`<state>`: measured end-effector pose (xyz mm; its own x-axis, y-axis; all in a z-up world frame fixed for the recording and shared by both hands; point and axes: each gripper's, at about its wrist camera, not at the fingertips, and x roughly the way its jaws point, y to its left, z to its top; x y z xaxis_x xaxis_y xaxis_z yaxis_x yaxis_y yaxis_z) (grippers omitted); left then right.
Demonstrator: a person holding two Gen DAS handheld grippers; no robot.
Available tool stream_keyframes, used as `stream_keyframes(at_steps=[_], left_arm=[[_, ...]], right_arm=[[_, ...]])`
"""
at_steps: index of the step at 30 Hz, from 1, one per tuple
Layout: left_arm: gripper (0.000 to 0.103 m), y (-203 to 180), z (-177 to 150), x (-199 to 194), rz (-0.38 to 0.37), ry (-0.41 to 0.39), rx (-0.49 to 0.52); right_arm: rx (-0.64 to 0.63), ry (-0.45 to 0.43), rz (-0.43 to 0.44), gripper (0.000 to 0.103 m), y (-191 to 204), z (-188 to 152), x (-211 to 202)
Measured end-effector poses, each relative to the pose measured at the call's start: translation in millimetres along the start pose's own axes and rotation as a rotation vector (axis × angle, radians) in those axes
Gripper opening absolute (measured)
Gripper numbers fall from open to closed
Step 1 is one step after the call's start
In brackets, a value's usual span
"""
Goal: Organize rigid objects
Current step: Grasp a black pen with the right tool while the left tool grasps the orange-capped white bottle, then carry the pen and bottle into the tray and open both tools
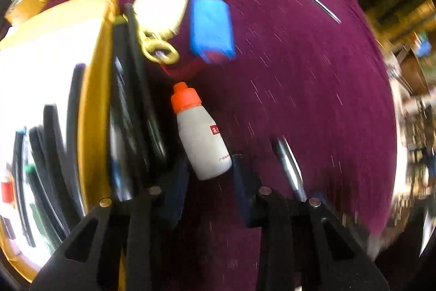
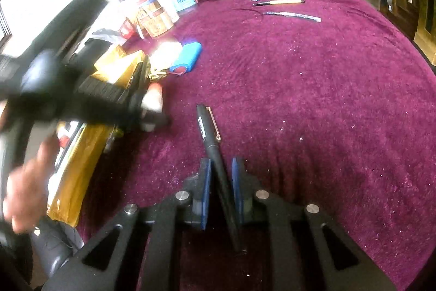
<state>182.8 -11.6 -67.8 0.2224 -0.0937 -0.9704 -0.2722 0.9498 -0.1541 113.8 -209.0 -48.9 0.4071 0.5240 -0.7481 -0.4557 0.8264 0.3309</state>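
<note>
A small white bottle with an orange cap [image 1: 201, 138] has its base between the fingertips of my left gripper [image 1: 211, 171], which is shut on it. It stays sharp while the purple cloth around it is streaked. In the right wrist view the same bottle [image 2: 154, 100] sits in the left gripper [image 2: 150, 115] beside the yellow box [image 2: 81, 152]. My right gripper [image 2: 221, 173] is shut on a black pen with a copper clip [image 2: 209, 132]. The pen points away over the cloth. The left wrist view shows that pen [image 1: 288, 165] blurred, to the right of the bottle.
The yellow box [image 1: 92, 67] holds several dark flat items on edge. Beyond the bottle lie a cream case with a gold clasp [image 1: 160, 7] and a blue pack [image 1: 211, 26]. Jars [image 2: 156, 15] stand at the table's far left. Long thin tools [image 2: 291, 15] lie far back. A hand [image 2: 24, 187] holds the left gripper.
</note>
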Motion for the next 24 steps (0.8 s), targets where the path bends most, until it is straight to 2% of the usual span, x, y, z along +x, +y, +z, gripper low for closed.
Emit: stream_keyframes(at_steps=[4,6,8,11,13,14,17,21,24], left_arm=[[0.029,-1.8,-18.4,-4.2,-0.026,-0.004,0.063],[0.039,2.1,-16.4,-4.7,-0.017,-0.022,0.058],[0.040,7.1,-14.3,-5.5,-0.016,-0.040,0.036],[0.040,7.0,-14.0,-0.7,-0.040,-0.035,0.026],[0.038,5.7,-10.9,1.2,-0.026,-0.043,0.019],[0.030,2.7,-13.4,2.4,-0.012,-0.047,0.038],[0.028,0.8,-17.4,1.3,0.005,-0.067,0.053],[0.028,-4.5,-24.8,-2.0,-0.072,-0.041,0.067],[0.028,-6.2,-29.1,-3.0,-0.051,-0.099,0.102]], right_arm=[[0.013,0.002,0.011,0.014,-3.8,1.6,0.4],[0.022,0.001,0.019,0.014,-5.3,0.5,-0.6],[0.026,0.003,0.022,0.014,-5.8,-0.8,-1.8],[-0.007,0.005,0.000,0.014,-0.2,-3.8,-3.2],[-0.031,0.005,-0.024,0.014,4.5,-4.6,-3.7],[-0.053,0.005,-0.040,0.014,7.9,-5.4,-3.7],[-0.065,0.010,-0.067,0.010,10.7,-5.1,-3.6],[-0.020,0.020,-0.039,0.010,6.5,-4.3,-4.7],[0.004,0.014,-0.016,0.010,4.7,-2.5,-1.1]])
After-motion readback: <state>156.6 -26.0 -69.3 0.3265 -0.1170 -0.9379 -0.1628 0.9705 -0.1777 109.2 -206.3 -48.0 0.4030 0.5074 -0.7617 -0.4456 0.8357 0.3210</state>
